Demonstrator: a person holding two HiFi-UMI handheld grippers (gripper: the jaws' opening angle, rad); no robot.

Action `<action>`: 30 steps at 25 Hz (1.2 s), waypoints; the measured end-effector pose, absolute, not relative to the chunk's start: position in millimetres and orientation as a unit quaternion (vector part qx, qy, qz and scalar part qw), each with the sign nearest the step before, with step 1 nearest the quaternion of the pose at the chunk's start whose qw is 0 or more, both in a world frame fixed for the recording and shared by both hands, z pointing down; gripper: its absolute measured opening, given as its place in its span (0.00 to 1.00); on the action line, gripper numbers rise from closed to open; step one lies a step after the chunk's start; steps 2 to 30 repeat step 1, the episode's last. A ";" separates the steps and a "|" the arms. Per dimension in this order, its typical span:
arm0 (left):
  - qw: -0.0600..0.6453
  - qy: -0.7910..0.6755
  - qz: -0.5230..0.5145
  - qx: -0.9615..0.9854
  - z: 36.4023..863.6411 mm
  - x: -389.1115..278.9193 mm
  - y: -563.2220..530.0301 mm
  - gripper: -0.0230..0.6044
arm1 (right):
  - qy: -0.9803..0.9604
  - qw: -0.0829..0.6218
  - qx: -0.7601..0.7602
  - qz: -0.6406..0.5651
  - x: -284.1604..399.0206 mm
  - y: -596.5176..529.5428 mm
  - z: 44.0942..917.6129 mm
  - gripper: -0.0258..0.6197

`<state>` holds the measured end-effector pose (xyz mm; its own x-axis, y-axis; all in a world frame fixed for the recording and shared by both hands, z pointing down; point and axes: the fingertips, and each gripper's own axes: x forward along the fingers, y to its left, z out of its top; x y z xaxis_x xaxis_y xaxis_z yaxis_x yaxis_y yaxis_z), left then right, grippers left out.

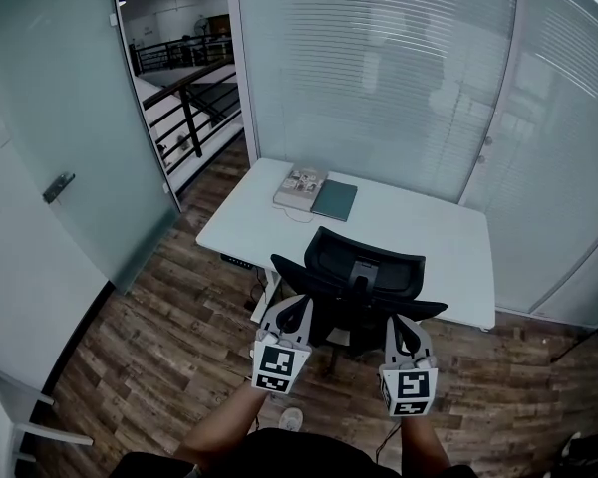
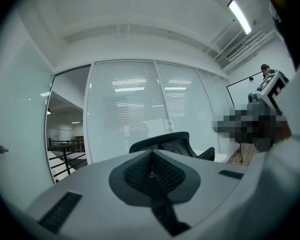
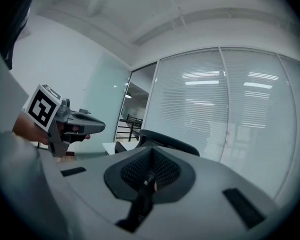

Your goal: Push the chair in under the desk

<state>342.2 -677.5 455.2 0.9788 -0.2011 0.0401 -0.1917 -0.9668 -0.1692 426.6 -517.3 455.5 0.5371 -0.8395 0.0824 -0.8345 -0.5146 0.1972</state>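
A black office chair (image 1: 362, 279) stands at the near side of a white desk (image 1: 429, 237), its backrest facing me. My left gripper (image 1: 293, 312) sits just behind the chair's left side, jaws shut with nothing between them. My right gripper (image 1: 404, 334) is behind the chair's right side, also shut and empty. Whether either tip touches the chair I cannot tell. In the left gripper view the chair's backrest (image 2: 162, 143) rises beyond the closed left gripper (image 2: 151, 155). The right gripper view shows the backrest (image 3: 171, 140) past the closed right gripper (image 3: 151, 152), with the left gripper (image 3: 97, 126) off to the left.
A book and a dark notebook (image 1: 334, 199) lie at the desk's far edge. Frosted glass walls with blinds (image 1: 399, 68) stand behind the desk. A glass door (image 1: 60, 147) is at the left, with a black railing (image 1: 184, 118) beyond it. The floor is wood planks (image 1: 169, 357).
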 end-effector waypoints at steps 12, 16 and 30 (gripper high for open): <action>0.083 0.099 -0.028 -0.991 454.7 342.0 -677.9 0.06 | -0.482 0.106 0.869 -0.014 425.8 -518.8 454.7 0.04; 0.083 0.099 -0.028 -0.991 454.7 342.0 -677.9 0.06 | -0.482 0.106 0.869 -0.014 425.8 -518.8 454.7 0.04; 0.083 0.099 -0.028 -0.991 454.7 342.0 -677.9 0.06 | -0.482 0.106 0.869 -0.014 425.8 -518.8 454.7 0.04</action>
